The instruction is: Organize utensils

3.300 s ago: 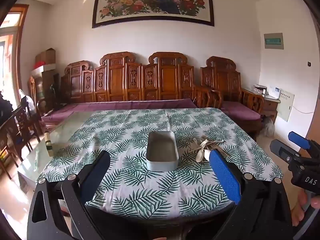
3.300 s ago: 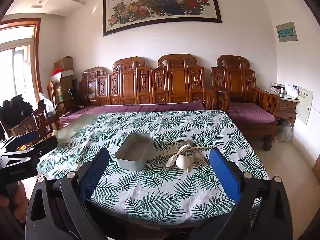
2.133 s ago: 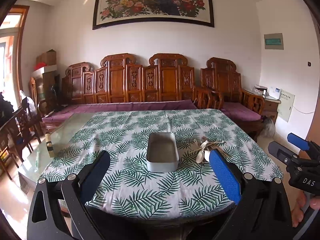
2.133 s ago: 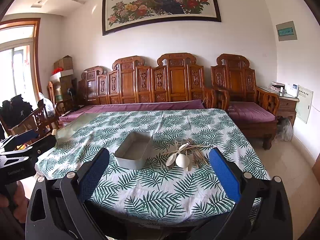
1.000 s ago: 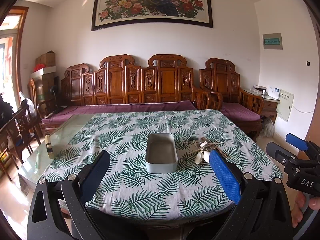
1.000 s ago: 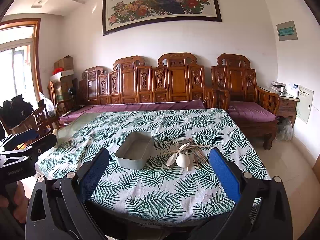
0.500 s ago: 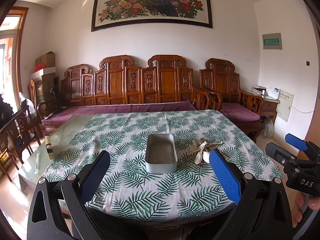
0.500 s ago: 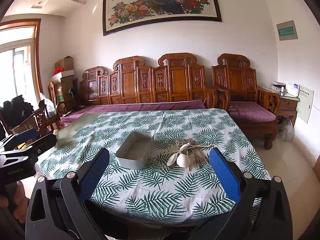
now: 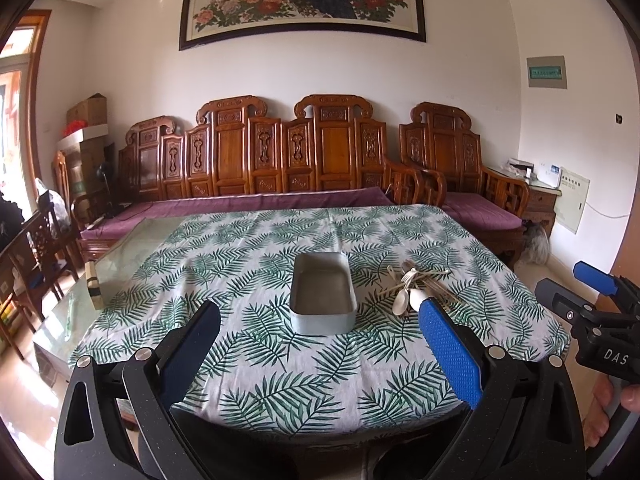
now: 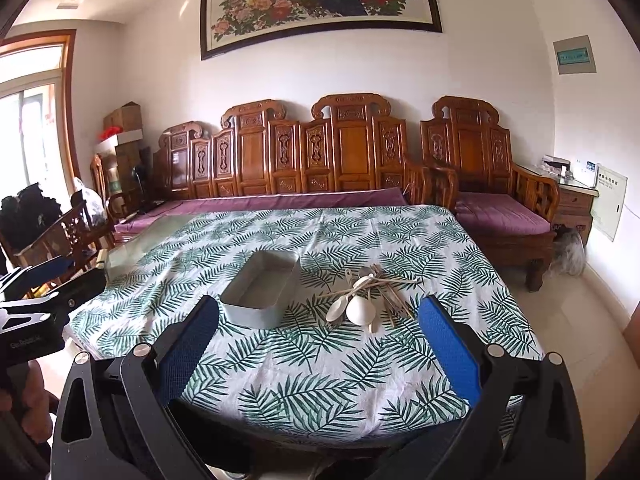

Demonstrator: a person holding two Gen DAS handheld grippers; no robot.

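hovering at the near table edge, both grippers wide apart and holding nothing

right gripper (image 10: 318, 346) sits nearer the utensil pile (image 10: 366, 300), left gripper (image 9: 320, 350) faces the empty tin (image 9: 322, 294) beside it. i'd pick one loose spoon from the tangle.

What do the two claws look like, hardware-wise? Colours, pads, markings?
Both are matte black plastic frames with silver screws. The left claw and right claw each carry two textured blue pads. Seen from the opposite camera, white lettering shows on the bodies: "DAS" on the right, an unclear word on the left. No cables or sleeves are visible.
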